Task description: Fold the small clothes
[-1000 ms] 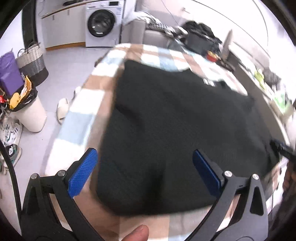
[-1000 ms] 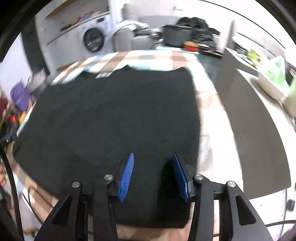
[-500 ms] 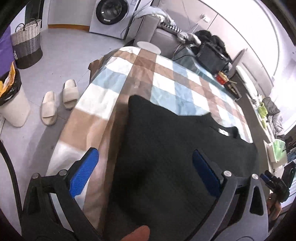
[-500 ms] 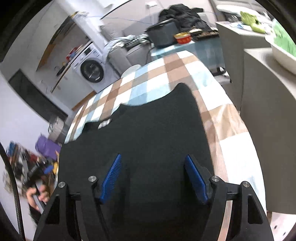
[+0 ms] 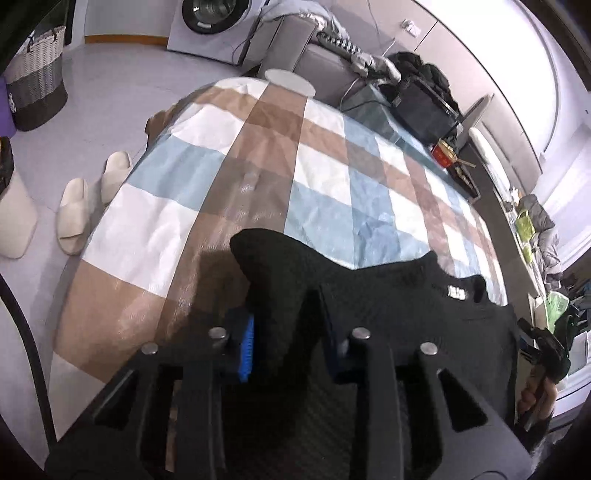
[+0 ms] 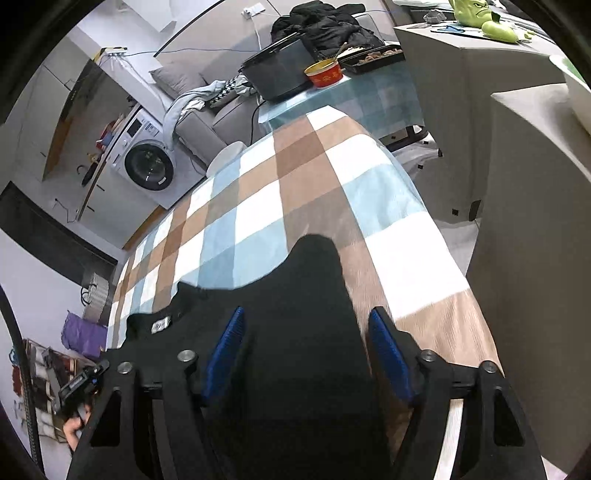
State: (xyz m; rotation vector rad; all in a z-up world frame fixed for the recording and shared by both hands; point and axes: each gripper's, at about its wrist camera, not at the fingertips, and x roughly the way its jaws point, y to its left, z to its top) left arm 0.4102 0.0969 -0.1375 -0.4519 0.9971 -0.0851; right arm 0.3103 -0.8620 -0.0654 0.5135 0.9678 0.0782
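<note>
Both claws (image 5: 291,343) (image 6: 306,354) astride black garment (image 5: 406,314) corners

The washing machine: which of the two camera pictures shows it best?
The right wrist view: the washing machine appears whole there, with round door, control panel and body, beside the grey sofa. The left wrist view catches only its lower part, cut off by the picture's top edge.

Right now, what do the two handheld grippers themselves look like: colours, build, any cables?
The left gripper and the right gripper match: black angular frames with triangular cut-outs, round silver bolt heads at the pivots, and ribbed blue pads lining the fingers. A black cable curves along the left edge of each view. No sleeves show.
</note>
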